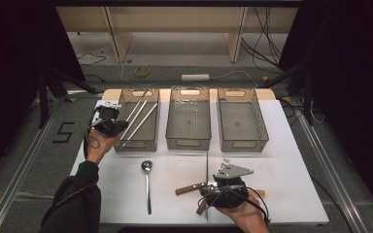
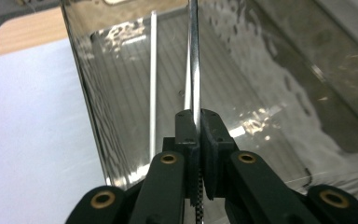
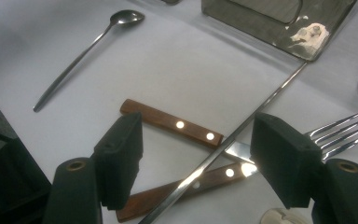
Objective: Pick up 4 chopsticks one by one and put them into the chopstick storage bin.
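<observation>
Left tongs [image 2: 196, 122]: clamped on a thin steel rod [image 2: 194, 60], over the left bin [image 1: 137, 143].
Right tongs [image 3: 200, 158]: wide, empty, above crossed knife [image 3: 170, 122], fork [image 3: 340, 128], second rod [image 3: 242, 135].
Progress: rods binned; desk [image 1: 281, 170] cutlery, spoon [image 1: 147, 167] remain.

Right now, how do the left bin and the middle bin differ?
The left bin holds long metal rods; the middle bin looks empty. The left gripper hangs at the left bin's near end, shut on a rod that reaches over it; no gripper is by the middle bin. Both are clear, rectangular, handle-slotted bins standing side by side at the table's far edge.
</observation>
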A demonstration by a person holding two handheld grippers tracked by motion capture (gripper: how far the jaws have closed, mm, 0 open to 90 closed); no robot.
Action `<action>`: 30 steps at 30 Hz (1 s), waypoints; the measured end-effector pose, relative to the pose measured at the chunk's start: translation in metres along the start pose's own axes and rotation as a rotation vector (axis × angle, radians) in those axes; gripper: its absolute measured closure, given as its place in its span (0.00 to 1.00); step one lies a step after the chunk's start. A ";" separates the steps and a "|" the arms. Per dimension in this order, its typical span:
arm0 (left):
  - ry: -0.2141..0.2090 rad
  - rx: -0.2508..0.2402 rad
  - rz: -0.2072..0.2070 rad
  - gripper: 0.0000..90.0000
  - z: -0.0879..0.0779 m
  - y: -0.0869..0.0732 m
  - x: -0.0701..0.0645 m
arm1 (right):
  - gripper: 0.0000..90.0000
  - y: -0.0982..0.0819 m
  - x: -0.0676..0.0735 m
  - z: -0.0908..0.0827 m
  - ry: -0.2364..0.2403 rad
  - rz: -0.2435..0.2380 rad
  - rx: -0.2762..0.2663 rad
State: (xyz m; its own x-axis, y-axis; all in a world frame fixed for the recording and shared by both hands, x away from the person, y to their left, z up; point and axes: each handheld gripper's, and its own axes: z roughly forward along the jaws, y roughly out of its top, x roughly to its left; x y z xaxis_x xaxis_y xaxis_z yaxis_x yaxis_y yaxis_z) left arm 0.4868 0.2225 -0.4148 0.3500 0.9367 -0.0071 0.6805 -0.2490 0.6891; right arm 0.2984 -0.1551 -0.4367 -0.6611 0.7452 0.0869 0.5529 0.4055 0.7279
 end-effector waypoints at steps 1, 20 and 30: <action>0.005 0.010 0.000 0.96 0.002 0.000 0.001 | 0.39 0.000 0.000 0.000 0.002 0.000 0.000; -0.057 -0.059 -0.092 0.46 -0.022 -0.005 -0.012 | 0.48 -0.006 0.002 0.008 -0.040 0.019 0.066; -0.097 -0.126 -0.028 0.33 -0.055 -0.027 -0.041 | 0.58 -0.010 0.005 0.014 -0.001 0.023 0.203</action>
State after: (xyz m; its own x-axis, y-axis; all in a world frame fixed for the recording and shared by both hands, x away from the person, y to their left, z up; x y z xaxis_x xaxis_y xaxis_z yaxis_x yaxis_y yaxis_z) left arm 0.4183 0.2041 -0.3932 0.3964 0.9134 -0.0931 0.6066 -0.1844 0.7733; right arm 0.2965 -0.1484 -0.4529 -0.6468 0.7559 0.1014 0.6588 0.4869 0.5735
